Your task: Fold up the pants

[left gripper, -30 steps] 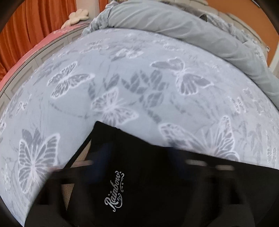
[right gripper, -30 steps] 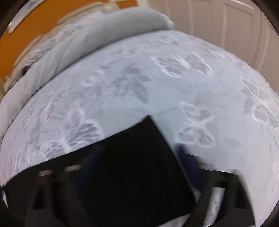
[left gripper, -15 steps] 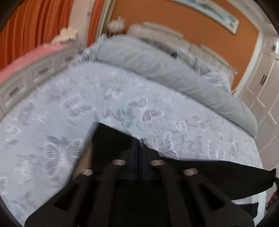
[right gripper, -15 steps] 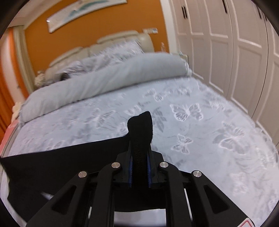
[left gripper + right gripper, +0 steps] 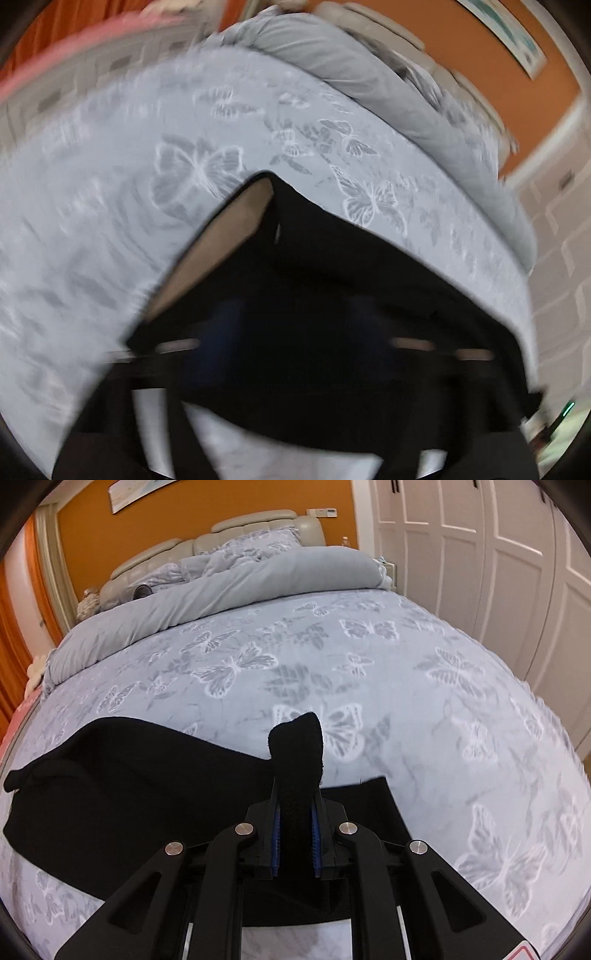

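The black pants [image 5: 140,775] lie on the butterfly-print bed cover [image 5: 406,686]. My right gripper [image 5: 297,812] is shut on a bunched edge of the pants, which sticks up between the blue pads. In the blurred left wrist view the pants [image 5: 332,295] show a beige inner lining [image 5: 221,251] at a lifted corner. My left gripper [image 5: 295,332] appears spread wide over the dark cloth, its blue pads blurred and far apart.
A rolled grey duvet [image 5: 221,590] and pillows lie at the bed's head by a beige headboard [image 5: 251,528]. White wardrobe doors [image 5: 498,572] stand to the right. Orange curtains [image 5: 11,646] and a pink-topped dresser [image 5: 74,55] are to the left.
The left gripper, shut on the pants half a second ago, now has its pads spread apart and is moving fast. The right gripper stays shut on the cloth and has lowered toward the bed.
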Available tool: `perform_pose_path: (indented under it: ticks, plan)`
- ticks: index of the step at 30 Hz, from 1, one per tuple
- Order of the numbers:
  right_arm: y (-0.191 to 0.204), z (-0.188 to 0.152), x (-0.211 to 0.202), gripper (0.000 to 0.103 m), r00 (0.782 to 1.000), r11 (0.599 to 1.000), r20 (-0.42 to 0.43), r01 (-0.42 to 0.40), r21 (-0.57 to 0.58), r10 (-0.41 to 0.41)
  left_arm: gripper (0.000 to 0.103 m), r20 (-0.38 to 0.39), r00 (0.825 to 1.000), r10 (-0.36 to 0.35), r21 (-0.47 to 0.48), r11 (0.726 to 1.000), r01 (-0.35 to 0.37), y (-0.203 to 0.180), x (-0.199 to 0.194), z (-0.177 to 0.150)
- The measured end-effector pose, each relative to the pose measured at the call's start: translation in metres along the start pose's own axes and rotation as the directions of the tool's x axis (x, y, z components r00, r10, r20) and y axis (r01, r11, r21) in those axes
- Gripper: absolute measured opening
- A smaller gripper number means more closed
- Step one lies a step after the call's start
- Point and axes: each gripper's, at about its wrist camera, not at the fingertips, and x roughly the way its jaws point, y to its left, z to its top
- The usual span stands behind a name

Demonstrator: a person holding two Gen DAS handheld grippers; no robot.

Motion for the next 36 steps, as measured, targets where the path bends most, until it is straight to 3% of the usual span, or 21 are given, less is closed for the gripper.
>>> perform_pose_path:
  ticks: [1, 4, 6, 7, 8, 9, 12, 16, 18, 20, 23, 25, 28, 31, 34, 36]
  plan:
    - [0.000, -0.001, 0.000, 0.011, 1.000, 1.000, 0.001, 0.001, 0.005, -0.001, 0.087, 0.021, 1.000, -0.005, -0.071, 0.997, 0.007, 0.003, 0.010, 0.003]
    - [-0.002, -0.001, 0.002, 0.011, 1.000, 1.000, 0.001, 0.005, 0.010, -0.005, 0.087, -0.029, 0.997, -0.067, -0.172, 0.983, 0.061, 0.002, 0.046, 0.018]
    - [-0.004, -0.001, 0.004, 0.011, 1.000, 1.000, 0.001, 0.012, 0.014, -0.012, 0.079, -0.035, 0.994, -0.100, -0.226, 0.970, 0.090, 0.002, 0.063, 0.024]
    - [-0.004, -0.001, 0.005, 0.011, 1.000, 1.000, -0.001, 0.018, 0.017, -0.018, 0.053, -0.037, 0.991, -0.130, -0.240, 0.964, 0.117, 0.000, 0.072, 0.028]
    - [-0.003, -0.002, 0.007, 0.011, 1.000, 1.000, -0.004, 0.024, 0.018, -0.024, 0.010, -0.059, 0.988, -0.145, -0.248, 0.961, 0.126, -0.005, 0.084, 0.034]
    - [-0.002, -0.001, 0.009, 0.011, 0.999, 0.999, -0.005, 0.034, 0.017, -0.034, 0.005, -0.070, 0.986, -0.154, -0.249, 0.959, 0.132, -0.006, 0.088, 0.038]
    - [-0.001, 0.006, 0.008, 0.011, 0.999, 0.998, 0.008, 0.050, 0.024, -0.050, 0.005, 0.014, 0.983, -0.183, -0.251, 0.951, 0.181, -0.011, 0.067, 0.059]
    - [0.007, 0.024, -0.012, 0.011, 0.996, 1.000, 0.081, 0.027, 0.015, -0.028, 0.005, 0.098, 0.950, -0.296, -0.170, 0.936, 0.310, -0.023, 0.000, 0.081]
    - [0.009, 0.026, -0.018, 0.011, 0.995, 1.000, 0.092, 0.024, 0.003, -0.025, 0.005, 0.107, 0.942, -0.319, -0.100, 0.939, 0.329, -0.019, -0.037, 0.072]
    - [0.008, 0.024, -0.020, 0.011, 0.996, 0.999, 0.086, 0.039, -0.010, -0.038, 0.005, 0.092, 0.950, -0.300, -0.067, 0.950, 0.306, 0.001, -0.061, 0.052]
    - [-0.006, 0.005, -0.012, 0.013, 0.997, 0.998, 0.053, 0.064, 0.001, -0.064, 0.005, 0.016, 0.969, -0.245, -0.127, 0.961, 0.245, 0.048, -0.055, 0.011]
    - [-0.015, -0.012, -0.002, 0.016, 0.997, 0.997, 0.013, 0.079, 0.014, -0.080, 0.005, -0.063, 0.982, -0.177, -0.163, 0.973, 0.165, 0.077, -0.032, -0.018]
    - [-0.029, -0.039, 0.013, 0.025, 0.992, 0.994, -0.076, 0.102, 0.032, -0.100, 0.007, -0.169, 0.977, -0.130, -0.230, 0.969, 0.089, 0.112, 0.010, -0.063]
    - [-0.044, -0.057, 0.001, 0.048, 0.986, 0.988, -0.091, 0.142, 0.061, -0.136, 0.012, -0.101, 0.980, -0.171, -0.280, 0.950, 0.137, 0.119, 0.005, -0.077]
    - [-0.059, -0.063, -0.035, 0.057, 0.995, 0.985, -0.027, 0.103, 0.141, -0.100, 0.014, -0.085, 0.981, -0.177, -0.279, 0.949, 0.147, 0.114, -0.003, -0.079]
    - [-0.065, -0.069, -0.056, 0.061, 0.999, 0.979, 0.009, 0.046, 0.197, -0.049, 0.020, -0.082, 0.980, -0.181, -0.285, 0.946, 0.151, 0.109, -0.007, -0.078]
